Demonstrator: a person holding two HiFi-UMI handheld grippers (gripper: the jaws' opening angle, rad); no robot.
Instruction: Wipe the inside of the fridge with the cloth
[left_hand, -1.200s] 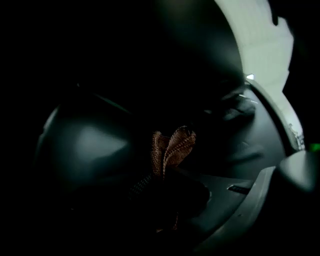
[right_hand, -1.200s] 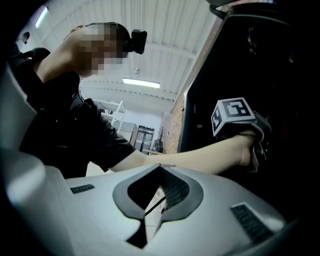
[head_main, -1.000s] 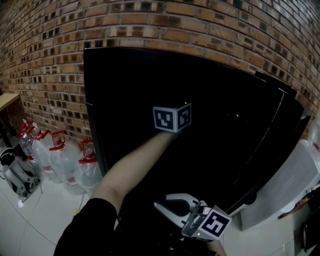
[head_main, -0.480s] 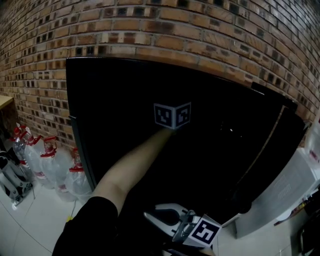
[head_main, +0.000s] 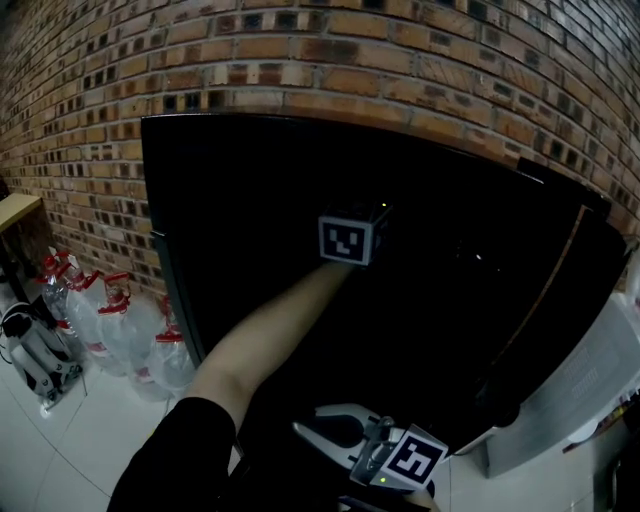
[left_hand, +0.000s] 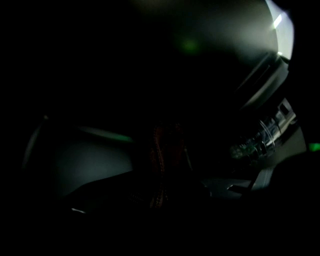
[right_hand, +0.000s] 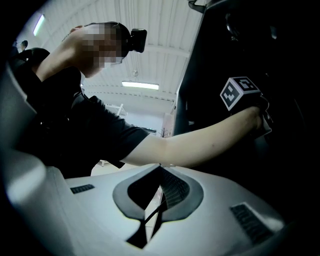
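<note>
**Figure: left arm reaching into the fridge.** My left claw (left_hand: 164, 172) is deep inside the fridge (head_main: 215, 190). Its jaws are closed on a dim reddish, woven-looking strip that I take to be the cloth (left_hand: 159, 150).

**Handling (my judgement).** The cloth should be light, soft and limp, with no risk of breakage. It will bunch up and drag when rubbed against a wall. It is best pinched at a gathered edge, leaving a wad ahead of the jaws, and held firmly so friction cannot pull it out.

**Head view.** This shows only my forearm (head_main: 270, 335) and the marker cube (head_main: 348, 238), just toward 12 o'clock from centre. The interior is black, so neither the cloth nor the jaws are visible.

**Left claw view.** Only this view shows the cloth. It also shows a pale inner panel at 9 o'clock and glinting items at 3 o'clock that are too dim to name.

**Right claw view.** My right claw (right_hand: 160, 167) has its jaws together with nothing between them. It waits outside the fridge, at 6 o'clock in the head view. This view also shows the reaching arm from the side.
</note>
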